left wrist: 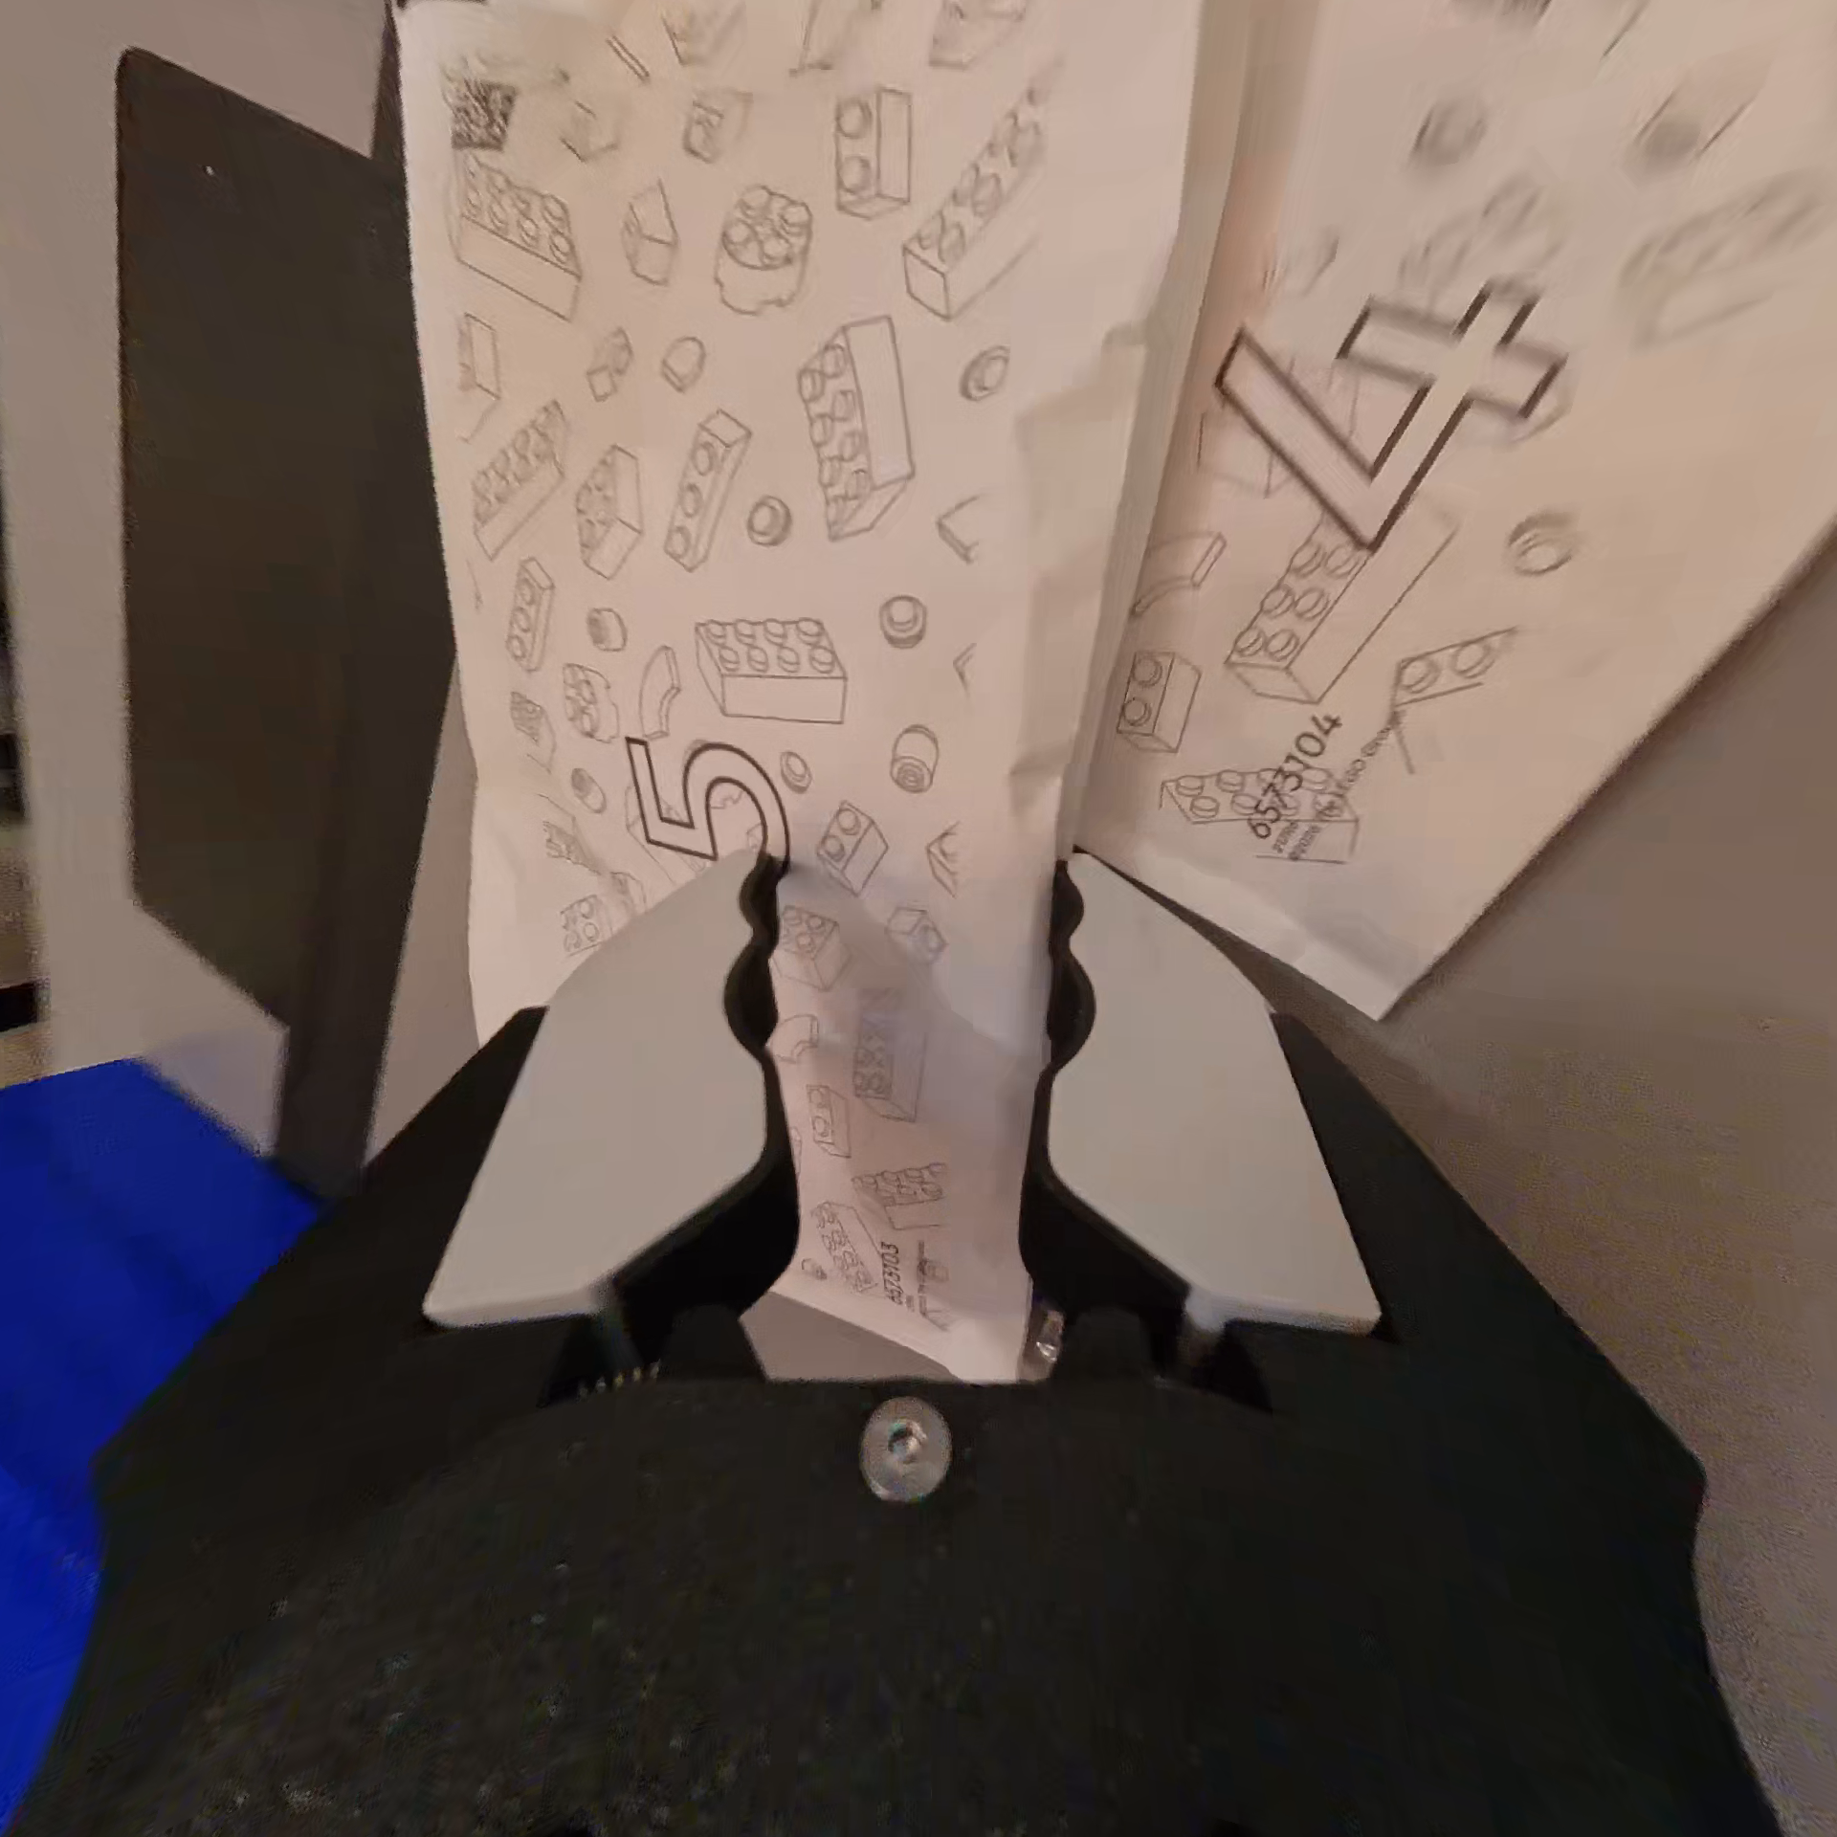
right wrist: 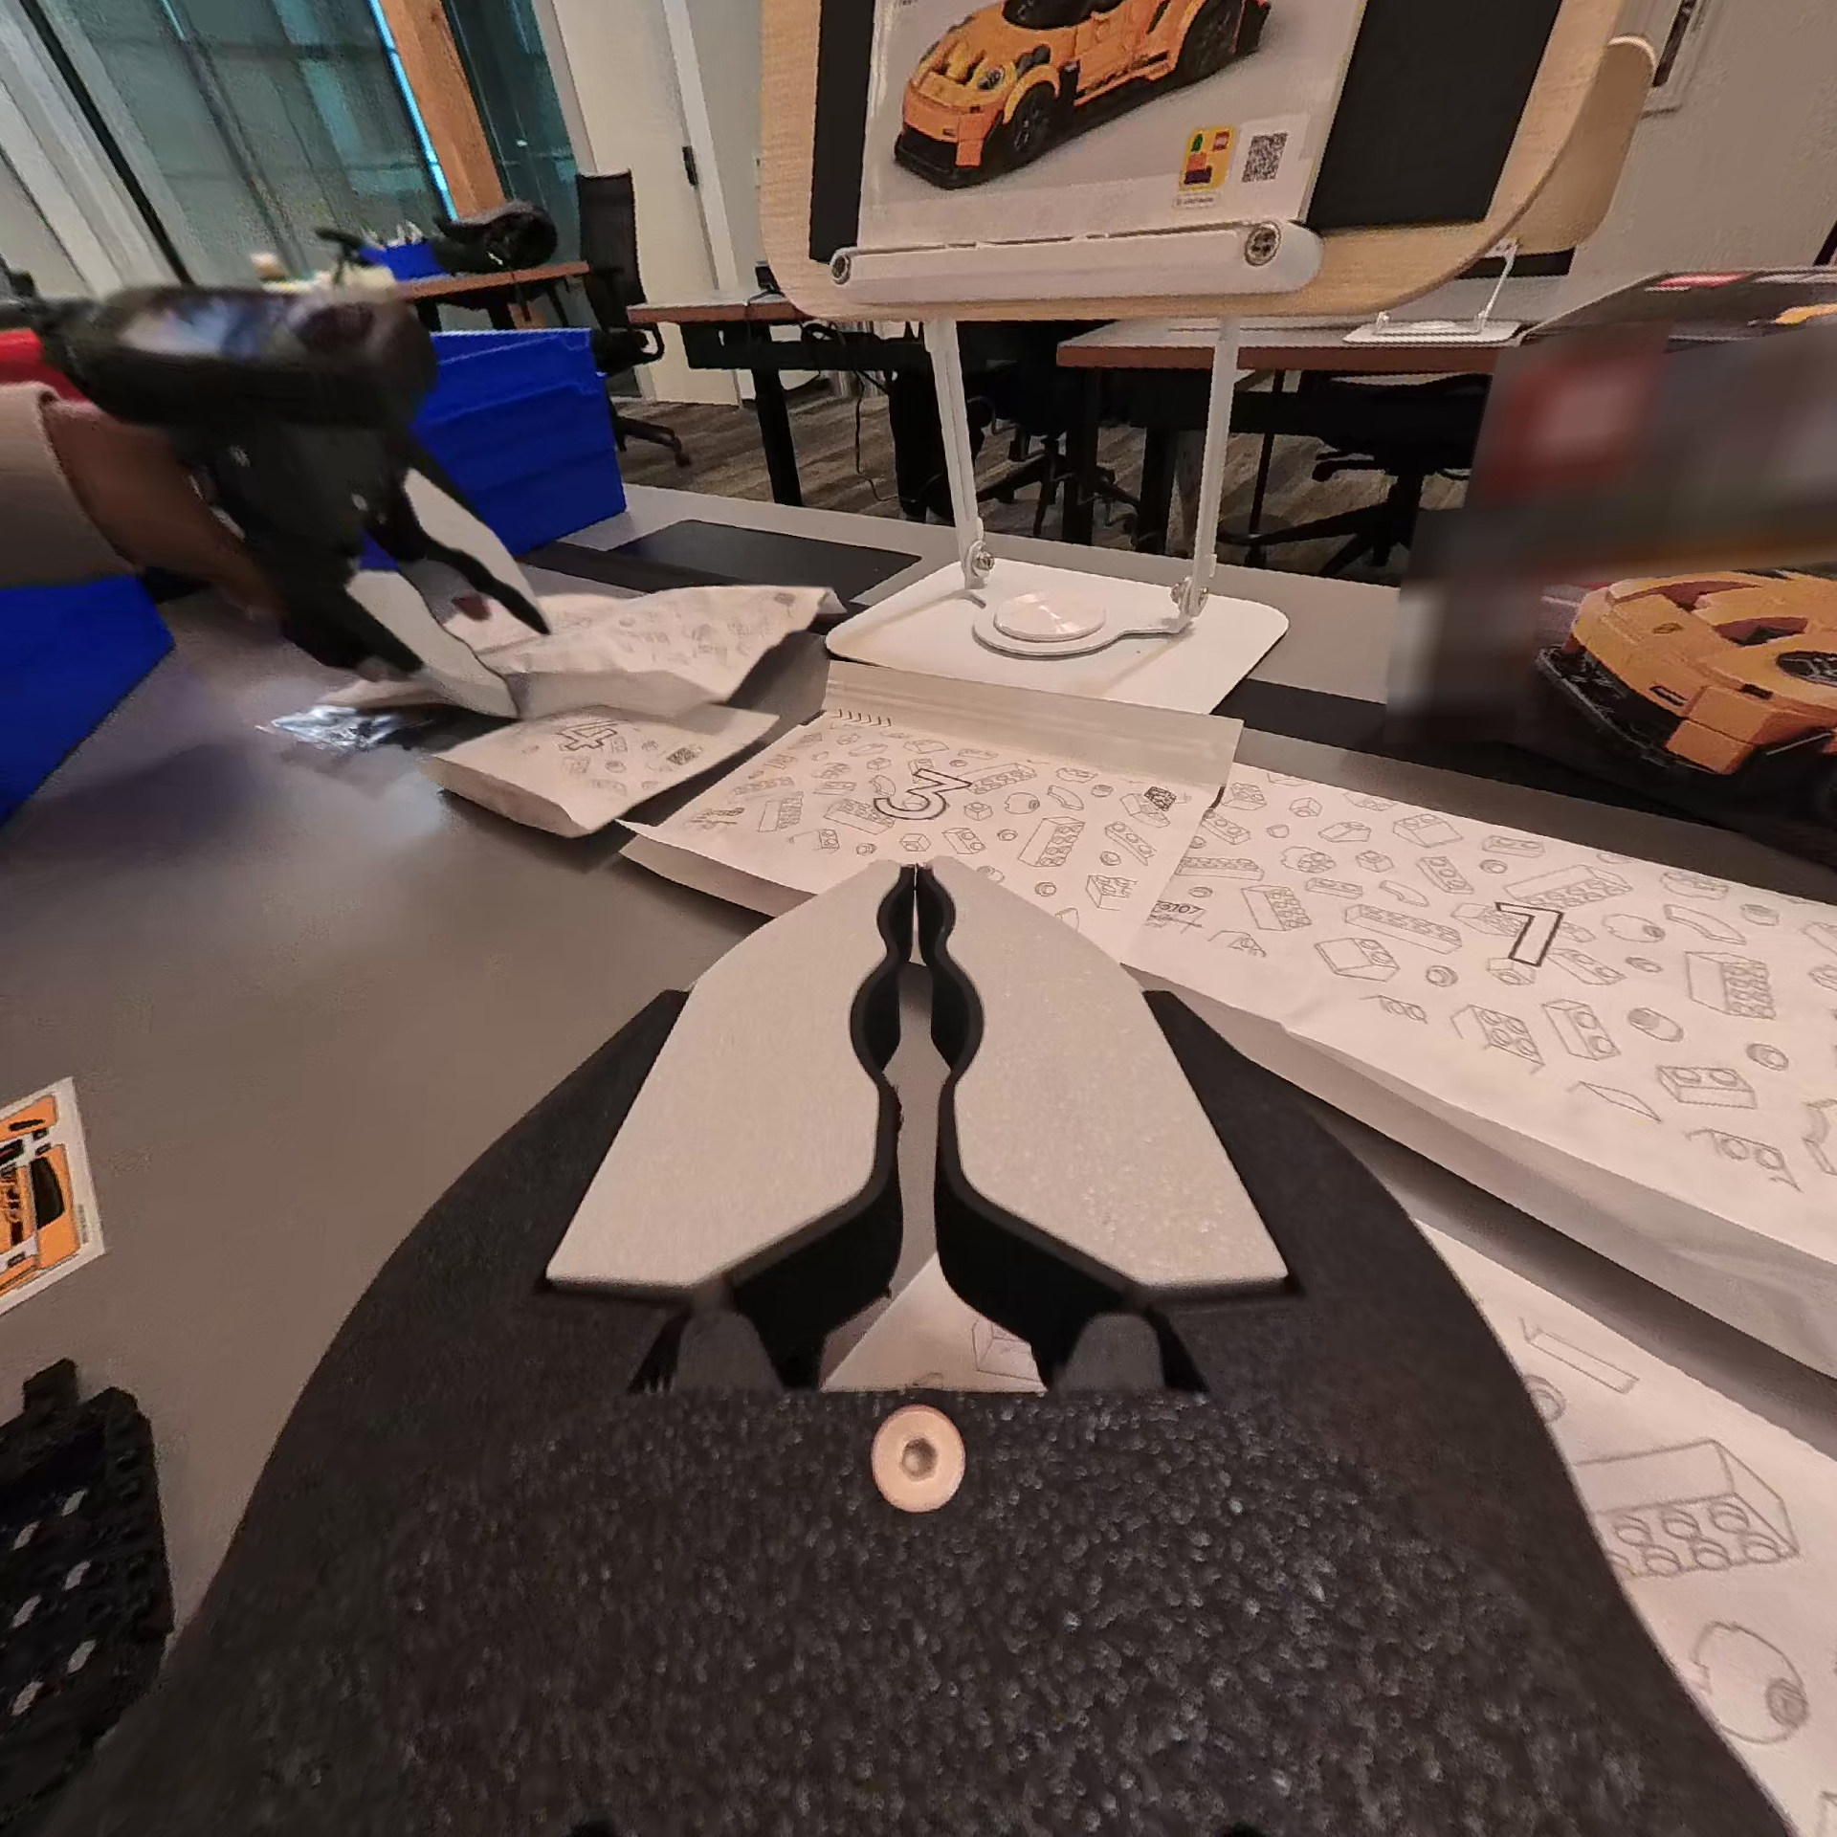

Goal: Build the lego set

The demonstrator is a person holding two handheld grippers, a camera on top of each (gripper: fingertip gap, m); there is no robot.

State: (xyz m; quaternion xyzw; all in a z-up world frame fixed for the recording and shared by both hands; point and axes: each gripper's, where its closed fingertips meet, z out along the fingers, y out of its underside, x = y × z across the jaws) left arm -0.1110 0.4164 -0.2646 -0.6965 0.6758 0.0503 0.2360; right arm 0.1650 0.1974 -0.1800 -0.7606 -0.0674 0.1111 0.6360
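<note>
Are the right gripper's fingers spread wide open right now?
No: in the right wrist view the right gripper has its fingertips nearly meeting, with nothing visibly between them, above a white paper bag lying on the table.

I see row of paper bags [right wrist: 994, 825] across table [right wrist: 298, 944]; stand [right wrist: 1054, 626] with booklet [right wrist: 1084, 89] behind them, box [right wrist: 1640, 596] to its right. Bins [right wrist: 517, 437] far left. Sticker sheet [right wrist: 40, 1183] near left, dark part [right wrist: 70, 1551] in front of it.
</note>
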